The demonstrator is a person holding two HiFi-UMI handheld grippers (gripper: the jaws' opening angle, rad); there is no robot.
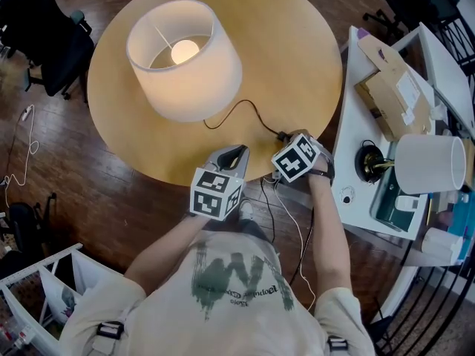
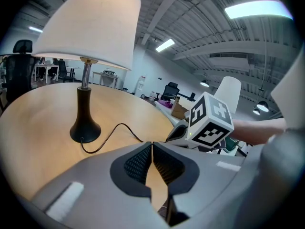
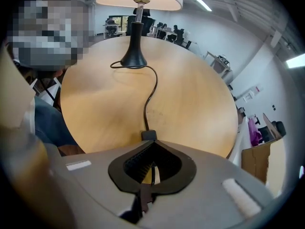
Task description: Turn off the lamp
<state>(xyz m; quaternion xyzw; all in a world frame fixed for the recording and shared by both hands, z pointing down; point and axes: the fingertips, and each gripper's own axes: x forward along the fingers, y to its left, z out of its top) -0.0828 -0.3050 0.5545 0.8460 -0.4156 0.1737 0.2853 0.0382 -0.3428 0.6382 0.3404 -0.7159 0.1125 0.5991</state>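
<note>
- Two grippers, head view: left gripper (image 1: 236, 153) and right gripper (image 1: 284, 135) at the near edge of the round table (image 1: 312, 58); lamp (image 1: 185, 58) lit, far left on the table; shirt (image 1: 237, 288) shows a big "W", small print unreadable.
- Left gripper view: jaws together, empty.
- Right gripper view: jaws together, tips at switch (image 3: 148, 135) on cord (image 3: 153, 87).

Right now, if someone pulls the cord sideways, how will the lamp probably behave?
Probably top-heavy: the wide shade sits over a small base, so the lamp might tip. The thin cord lies in loose curves, so it looks floppy and would likely straighten first.
</note>
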